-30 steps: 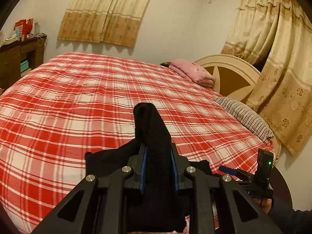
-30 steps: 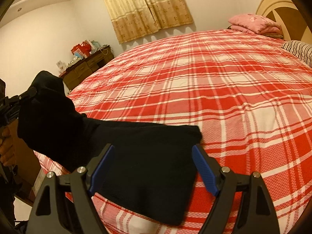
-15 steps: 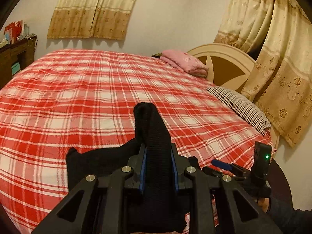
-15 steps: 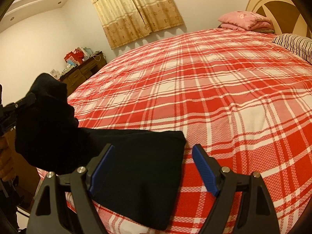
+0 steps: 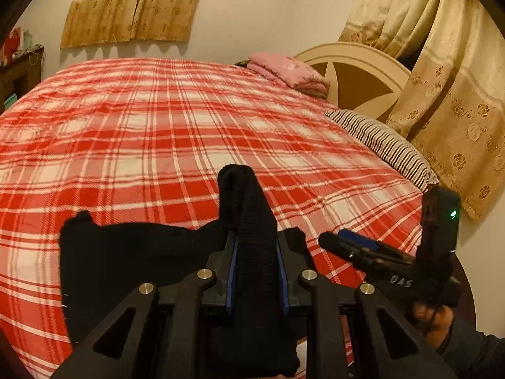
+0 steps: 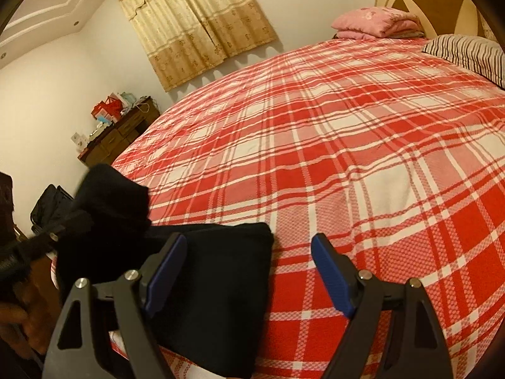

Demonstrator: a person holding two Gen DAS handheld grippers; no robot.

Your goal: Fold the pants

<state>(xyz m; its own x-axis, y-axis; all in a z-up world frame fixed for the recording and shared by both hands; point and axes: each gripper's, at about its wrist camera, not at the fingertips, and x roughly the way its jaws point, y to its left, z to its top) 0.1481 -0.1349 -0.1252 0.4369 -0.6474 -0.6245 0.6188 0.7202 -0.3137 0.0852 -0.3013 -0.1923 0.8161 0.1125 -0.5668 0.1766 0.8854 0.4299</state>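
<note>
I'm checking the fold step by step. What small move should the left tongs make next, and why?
Probably carry the pinched fold across and lower it onto the rest of the black pants lying on the plaid bed. The left tongs are shut on raised fabric, while the right tongs hang open above the flat part, holding nothing.

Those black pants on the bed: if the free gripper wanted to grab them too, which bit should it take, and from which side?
Probably the far right corner of the black pants, reached from the bare side of the plaid bedspread. That edge lies flat and square with nothing on it, right ahead of the open right gripper. The other end is bunched up and lifted in the left gripper, so it is already taken.
</note>
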